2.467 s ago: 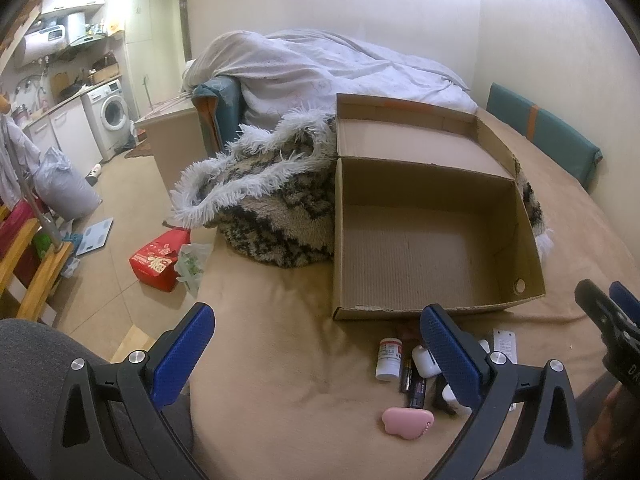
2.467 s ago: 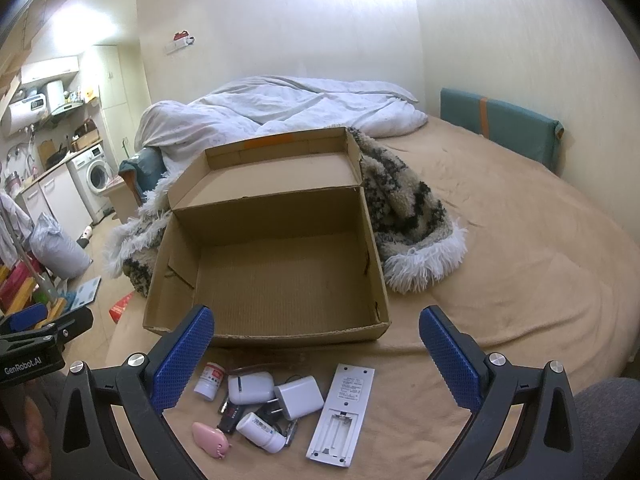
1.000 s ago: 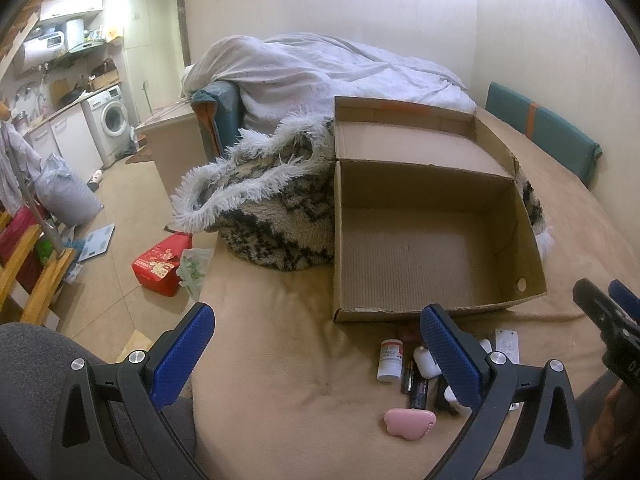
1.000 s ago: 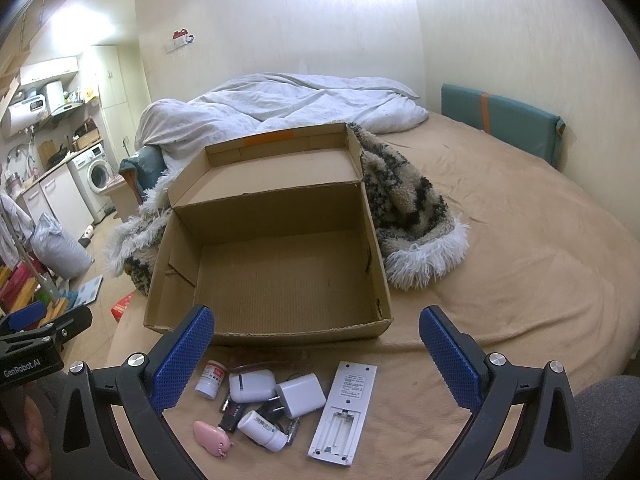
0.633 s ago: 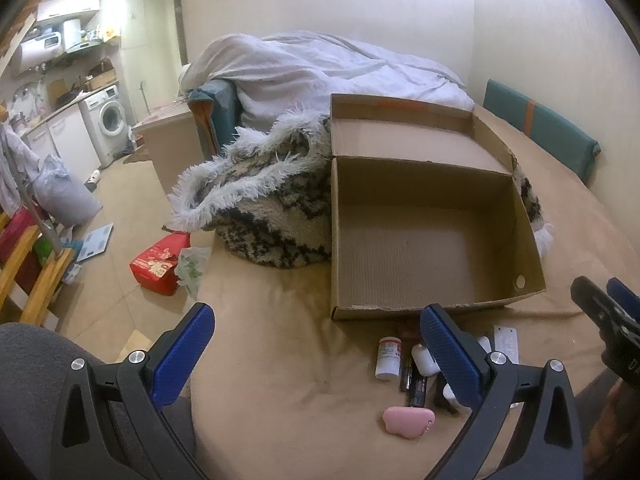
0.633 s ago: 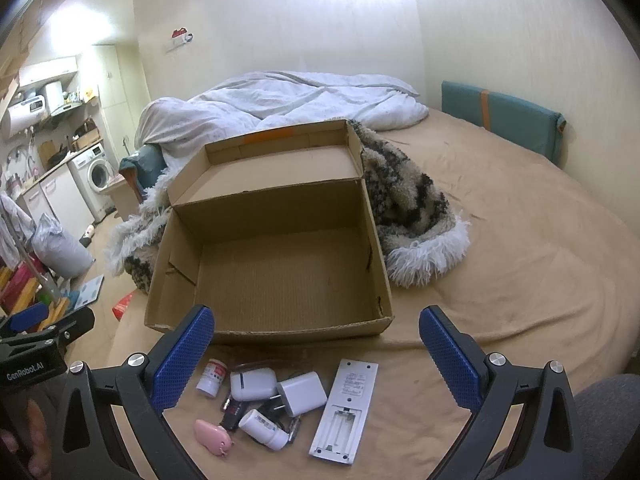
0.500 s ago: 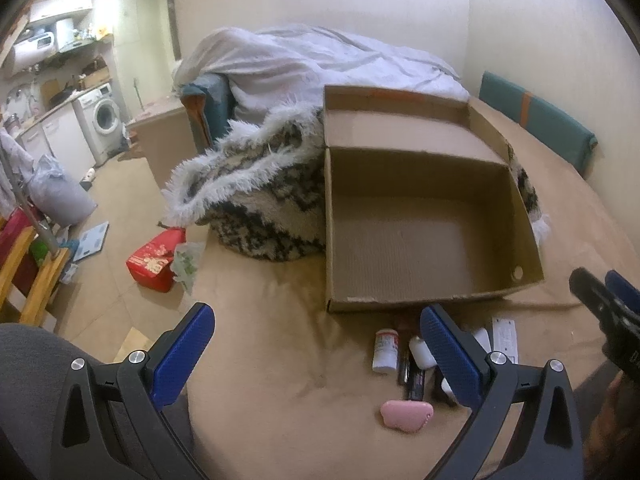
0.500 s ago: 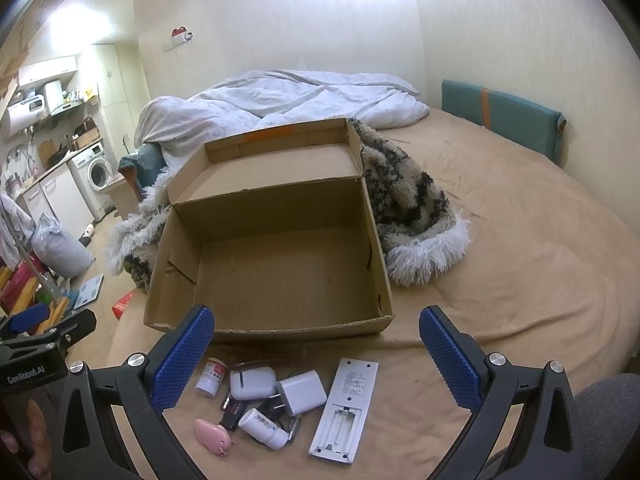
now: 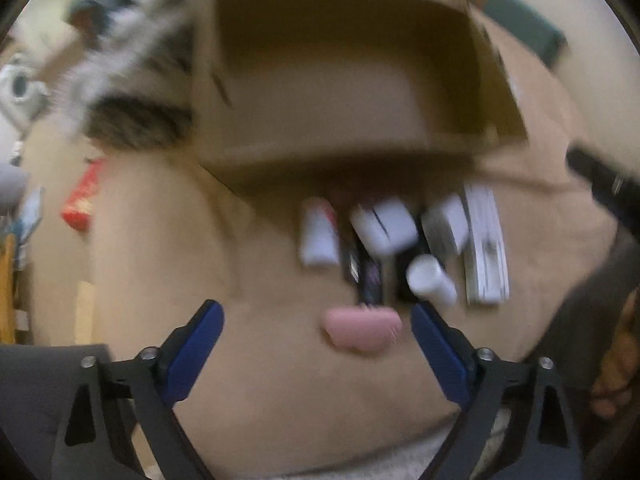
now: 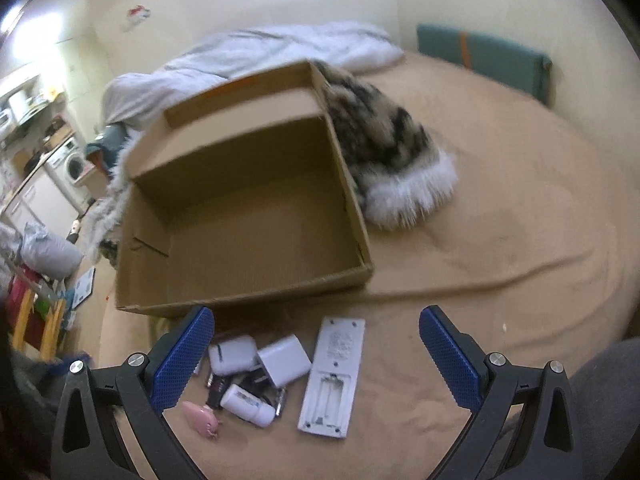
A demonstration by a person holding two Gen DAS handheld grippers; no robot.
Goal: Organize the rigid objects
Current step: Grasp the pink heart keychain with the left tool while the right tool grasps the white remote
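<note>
An open, empty cardboard box (image 10: 256, 216) lies on the tan bed; it also shows blurred in the left wrist view (image 9: 344, 92). In front of it lies a small pile: a pink object (image 9: 362, 330) (image 10: 200, 420), a white bottle (image 9: 318, 236), white chargers (image 10: 284, 362) (image 9: 386, 226), a white tube (image 10: 248, 405) and a white remote, back up (image 10: 332, 378) (image 9: 486, 248). My left gripper (image 9: 318, 334) is open, low over the bed, with the pink object between its fingers. My right gripper (image 10: 316, 350) is open above the remote and chargers.
A black-and-white furry blanket (image 10: 384, 148) lies against the box's right side. A white duvet (image 10: 256, 56) is heaped behind. A teal cushion (image 10: 484, 60) stands at the far wall. The bed's left edge drops to a cluttered floor (image 10: 52, 264).
My left gripper has swung down and forward fast to the pile, blurring its view; the pink object now lies between its fingers. My right gripper has also dropped closer to the pile.
</note>
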